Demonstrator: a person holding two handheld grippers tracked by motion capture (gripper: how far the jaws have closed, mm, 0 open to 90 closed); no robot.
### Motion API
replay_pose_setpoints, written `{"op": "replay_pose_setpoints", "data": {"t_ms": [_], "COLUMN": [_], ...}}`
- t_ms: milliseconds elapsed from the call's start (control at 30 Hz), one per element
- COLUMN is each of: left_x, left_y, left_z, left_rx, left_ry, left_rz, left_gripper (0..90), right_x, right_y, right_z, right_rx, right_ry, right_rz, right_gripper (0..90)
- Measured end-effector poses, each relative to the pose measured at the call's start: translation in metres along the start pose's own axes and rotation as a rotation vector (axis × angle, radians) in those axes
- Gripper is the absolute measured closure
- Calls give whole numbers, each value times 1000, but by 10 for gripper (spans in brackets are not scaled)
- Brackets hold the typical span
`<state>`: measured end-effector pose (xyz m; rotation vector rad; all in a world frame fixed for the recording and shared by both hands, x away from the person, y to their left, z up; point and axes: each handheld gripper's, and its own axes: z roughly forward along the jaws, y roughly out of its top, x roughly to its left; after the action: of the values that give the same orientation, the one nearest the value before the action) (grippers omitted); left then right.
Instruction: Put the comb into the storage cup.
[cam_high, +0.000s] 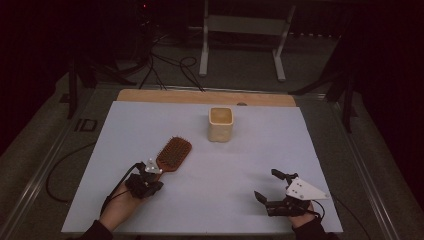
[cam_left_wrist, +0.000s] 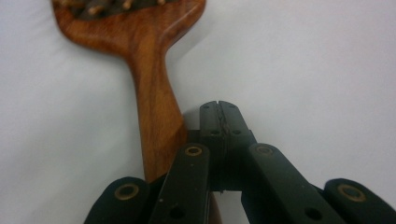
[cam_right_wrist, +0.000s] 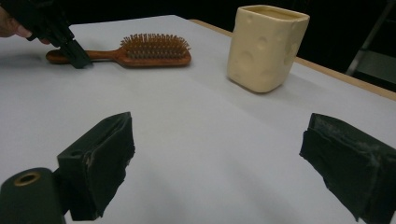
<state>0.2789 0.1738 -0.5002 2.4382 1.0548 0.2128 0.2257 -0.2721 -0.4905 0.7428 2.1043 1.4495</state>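
The left gripper (cam_high: 150, 172) is sitting low on the table, right beside the handle of the wooden hairbrush (cam_high: 173, 153); its jaws are pressed together with nothing between them, and in the left gripper view the handle (cam_left_wrist: 156, 116) is lying just to the left of the closed tips, not inside them. The brush is lying flat, bristles up, a little left of the middle of the table, with its handle pointing toward the person; a cream cup (cam_high: 220, 123) is standing farther back, well apart from it. The right gripper (cam_high: 272, 190) is waiting near the front right, its jaws spread wide and holding nothing.

To grab the brush well, the left gripper is probably needing to open first, slide over so the handle sits between the two jaws, and then squeeze on the thin part; squeezing too near the end may be letting the heavy head tip down.

The table is wearing a smooth white sheet (cam_high: 250, 165), with a strip of bare wood (cam_high: 200, 96) showing at the far edge; the room behind is looking dark, with black cables (cam_high: 170, 70) on the floor and a white metal stand (cam_high: 242, 35).
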Motion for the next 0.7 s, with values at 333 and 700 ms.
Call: {"op": "replay_pose_setpoints", "data": {"t_ms": [333,700], "left_x": [13,23], "left_y": [-7,-11], "left_z": [-7,-10], "left_rx": [22,34], "left_ry": [34,50], "left_rz": [-8,-24], "left_gripper": [900,900], "right_x": [0,0], "right_y": [0,0], "right_z": [1,1], "right_rx": [1,2], "right_ry": [4,6], "right_rz": [2,3], "right_gripper": [86,86]}}
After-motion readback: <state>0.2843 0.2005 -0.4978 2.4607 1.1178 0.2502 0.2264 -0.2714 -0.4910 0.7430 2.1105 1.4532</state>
